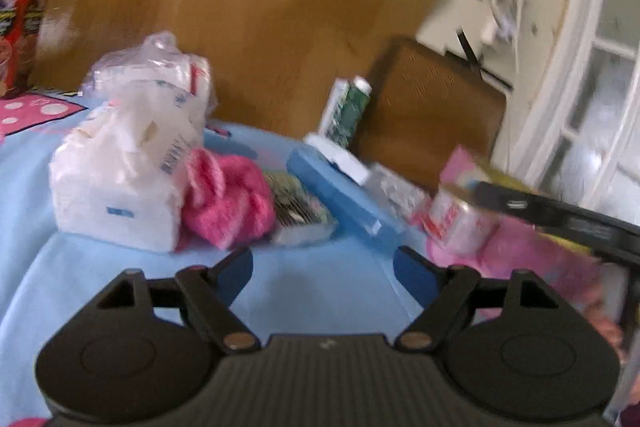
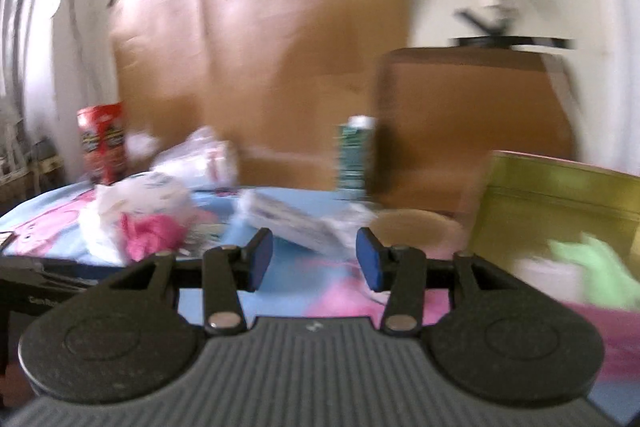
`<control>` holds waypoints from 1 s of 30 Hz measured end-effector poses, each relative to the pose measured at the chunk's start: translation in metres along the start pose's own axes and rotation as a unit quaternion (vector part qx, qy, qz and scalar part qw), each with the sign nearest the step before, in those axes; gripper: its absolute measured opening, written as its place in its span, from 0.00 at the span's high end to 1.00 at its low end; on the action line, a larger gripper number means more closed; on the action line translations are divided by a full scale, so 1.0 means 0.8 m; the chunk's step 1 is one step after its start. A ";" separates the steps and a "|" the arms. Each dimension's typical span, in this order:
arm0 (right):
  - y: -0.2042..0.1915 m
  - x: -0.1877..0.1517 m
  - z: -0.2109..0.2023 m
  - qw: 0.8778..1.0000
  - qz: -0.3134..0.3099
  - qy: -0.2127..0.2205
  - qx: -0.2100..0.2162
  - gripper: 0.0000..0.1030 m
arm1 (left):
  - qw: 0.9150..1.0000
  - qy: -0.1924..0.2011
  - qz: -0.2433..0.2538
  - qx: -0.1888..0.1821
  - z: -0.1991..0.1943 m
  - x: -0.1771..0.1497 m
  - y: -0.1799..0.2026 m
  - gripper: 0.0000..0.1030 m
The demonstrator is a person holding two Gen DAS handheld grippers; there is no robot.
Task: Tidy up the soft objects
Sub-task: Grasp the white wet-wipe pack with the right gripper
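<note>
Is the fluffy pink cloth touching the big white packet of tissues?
Touching. The left wrist view shows the fluffy pink cloth pressed against the lower right side of the white packet of tissues, with no blue sheet showing between them.

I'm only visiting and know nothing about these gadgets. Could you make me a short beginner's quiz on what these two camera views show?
1. True or false: the left gripper has something clamped between its blue pads.
2. Which thing touches the fluffy pink knitted cloth on the side toward the red snack canister?
A. the white tissue pack in torn plastic wrap
B. the flat blue plastic case
C. the green and white carton
3. Fill in: in the right wrist view, a pale green cloth lies in an open box whose colour is ____.

Key: 1 false, the jaws are apart with only the light blue bedsheet behind them. 2 A. 3 yellow-green.
</note>
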State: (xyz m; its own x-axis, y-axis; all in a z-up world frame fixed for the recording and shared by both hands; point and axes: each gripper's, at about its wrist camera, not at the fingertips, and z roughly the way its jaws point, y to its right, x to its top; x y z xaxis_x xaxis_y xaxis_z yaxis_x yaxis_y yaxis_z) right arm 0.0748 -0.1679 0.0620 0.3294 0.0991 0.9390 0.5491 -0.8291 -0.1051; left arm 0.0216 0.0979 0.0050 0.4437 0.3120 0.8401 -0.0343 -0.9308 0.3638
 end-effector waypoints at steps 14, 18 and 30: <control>-0.033 0.038 0.155 0.992 0.036 -0.117 0.030 0.75 | 0.999 0.019 0.005 -0.026 -0.008 -0.003 0.002 0.16; -0.025 0.042 0.118 0.996 0.022 -0.084 0.010 0.89 | 0.999 0.020 -0.003 -0.027 -0.008 -0.002 0.000 0.15; -0.003 -0.040 -0.041 0.998 -0.039 -0.051 0.003 0.94 | 0.999 0.018 -0.021 -0.020 -0.009 -0.002 -0.005 0.15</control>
State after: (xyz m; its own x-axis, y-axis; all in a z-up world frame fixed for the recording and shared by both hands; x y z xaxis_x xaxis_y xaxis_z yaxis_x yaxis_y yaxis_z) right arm 0.0378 -0.1874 0.0427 0.3620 0.2191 0.9061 0.5803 -0.8136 -0.0351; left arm 0.0147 0.1026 0.0049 0.4129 0.3587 0.8371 -0.0529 -0.9082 0.4152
